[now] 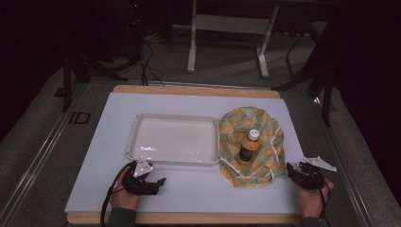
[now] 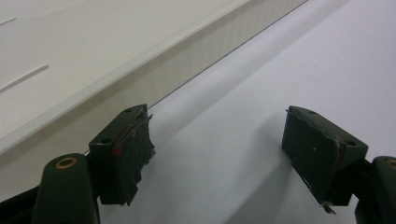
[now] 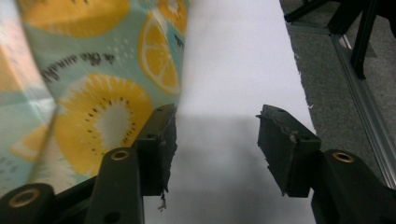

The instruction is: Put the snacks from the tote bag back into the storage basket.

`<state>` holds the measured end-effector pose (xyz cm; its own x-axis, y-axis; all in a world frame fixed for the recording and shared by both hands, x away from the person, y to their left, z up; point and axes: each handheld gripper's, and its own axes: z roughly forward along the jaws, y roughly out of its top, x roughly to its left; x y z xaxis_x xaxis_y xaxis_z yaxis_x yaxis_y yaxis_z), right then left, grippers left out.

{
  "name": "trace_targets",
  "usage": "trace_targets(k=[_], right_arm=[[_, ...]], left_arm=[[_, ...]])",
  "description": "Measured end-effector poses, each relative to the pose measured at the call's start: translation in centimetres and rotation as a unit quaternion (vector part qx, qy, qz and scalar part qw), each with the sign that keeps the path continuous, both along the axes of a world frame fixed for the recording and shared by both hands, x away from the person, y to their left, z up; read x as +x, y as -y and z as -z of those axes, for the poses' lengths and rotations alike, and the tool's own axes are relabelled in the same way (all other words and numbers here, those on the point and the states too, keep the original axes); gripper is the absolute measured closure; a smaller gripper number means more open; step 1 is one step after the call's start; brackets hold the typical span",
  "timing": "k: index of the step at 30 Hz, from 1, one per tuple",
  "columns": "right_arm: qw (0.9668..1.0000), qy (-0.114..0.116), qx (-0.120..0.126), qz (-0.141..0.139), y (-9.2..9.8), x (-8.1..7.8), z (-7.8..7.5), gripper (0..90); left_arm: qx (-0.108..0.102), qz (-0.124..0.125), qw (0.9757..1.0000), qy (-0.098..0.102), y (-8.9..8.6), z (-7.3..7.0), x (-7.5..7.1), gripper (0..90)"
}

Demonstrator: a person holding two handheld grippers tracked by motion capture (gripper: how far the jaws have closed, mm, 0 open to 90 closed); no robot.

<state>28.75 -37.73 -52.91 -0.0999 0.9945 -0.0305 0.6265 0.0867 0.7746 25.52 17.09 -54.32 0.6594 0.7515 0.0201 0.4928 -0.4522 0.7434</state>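
Note:
A fruit-print cloth bag (image 1: pixel 253 142) lies open on the white mat, and a small bottle (image 1: pixel 249 144) with an orange label and white cap stands in its middle. A white empty tray (image 1: pixel 174 138) sits just left of the bag. My left gripper (image 1: pixel 161 181) rests on the mat in front of the tray's near left corner, open and empty; the tray wall (image 2: pixel 154 70) runs just past its fingers (image 2: pixel 123 154). My right gripper (image 1: pixel 289 169) is open beside the bag's right edge, with the printed cloth (image 3: pixel 88 88) next to its left finger (image 3: pixel 156 149).
The white mat (image 1: pixel 189 189) covers a wooden board on a grey table. A metal rail (image 1: pixel 350 179) runs along the table's right side. A white stand's legs (image 1: pixel 227 42) rise behind the table amid dark cables.

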Motion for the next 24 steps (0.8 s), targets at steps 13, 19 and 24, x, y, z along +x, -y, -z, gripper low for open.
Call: trace_targets(k=[13, 19, 24], right_arm=[[0.9996, 0.014, 0.017, -0.020, -0.6, -0.5, -0.9, 55.3], [0.9993, 0.008, 0.016, -0.034, -0.9, -0.3, -1.1, 60.6], [0.9987, 0.001, 0.017, -0.048, -1.3, 0.0, -1.4, 60.5]], left_arm=[[-0.034, 0.006, 0.9994, 0.007, -0.6, -0.1, -0.2, 23.6], [-0.038, 0.010, 0.9991, 0.014, -0.7, -0.2, -0.3, 23.6], [-0.042, 0.010, 0.9989, 0.017, -0.8, -0.2, -0.4, 23.6]])
